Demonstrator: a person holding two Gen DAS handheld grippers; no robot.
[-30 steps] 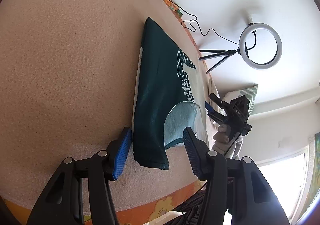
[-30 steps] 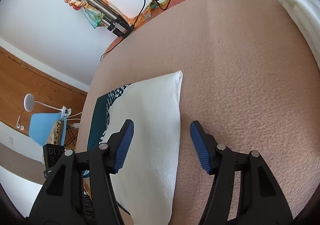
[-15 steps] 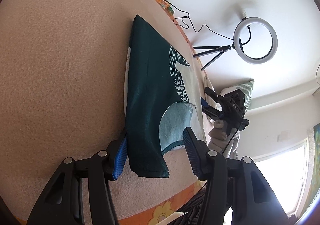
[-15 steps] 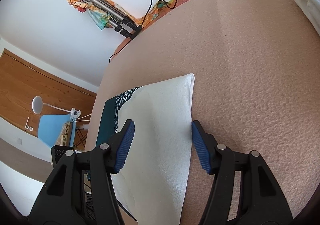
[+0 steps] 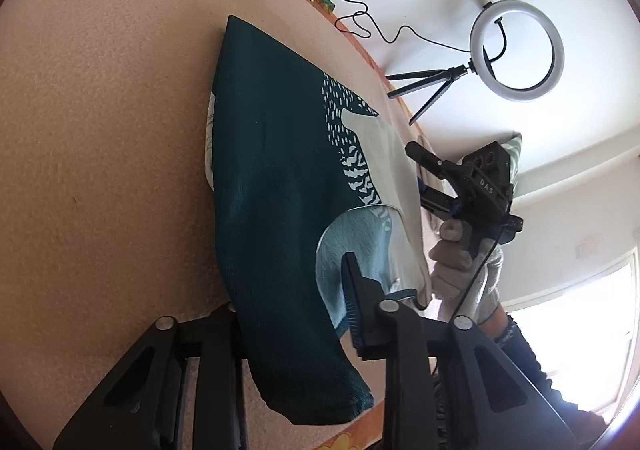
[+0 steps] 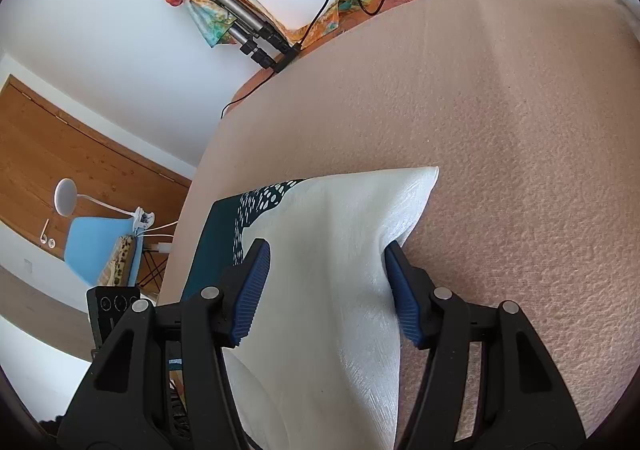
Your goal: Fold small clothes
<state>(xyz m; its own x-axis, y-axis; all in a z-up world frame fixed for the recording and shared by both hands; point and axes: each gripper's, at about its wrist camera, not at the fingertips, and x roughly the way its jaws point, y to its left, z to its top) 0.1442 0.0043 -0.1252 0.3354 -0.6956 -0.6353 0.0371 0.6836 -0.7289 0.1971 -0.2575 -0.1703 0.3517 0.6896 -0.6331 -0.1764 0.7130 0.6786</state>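
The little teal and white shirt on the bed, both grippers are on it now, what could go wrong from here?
The left gripper has just been closing on the shirt at its teal shoulder, while the right gripper straddles the white side with jaws open. Lifting now would likely raise one side only and skew the fold. The left bite sits near the neck opening, so it may catch a single layer.

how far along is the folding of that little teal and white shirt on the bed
Early. Done: the shirt lies spread on the beige blanket, no fold visible. In hand: the left gripper has just been closing and pinches the teal shoulder; the right gripper straddles the white edge, jaws open. Left: close the right, then make every fold.
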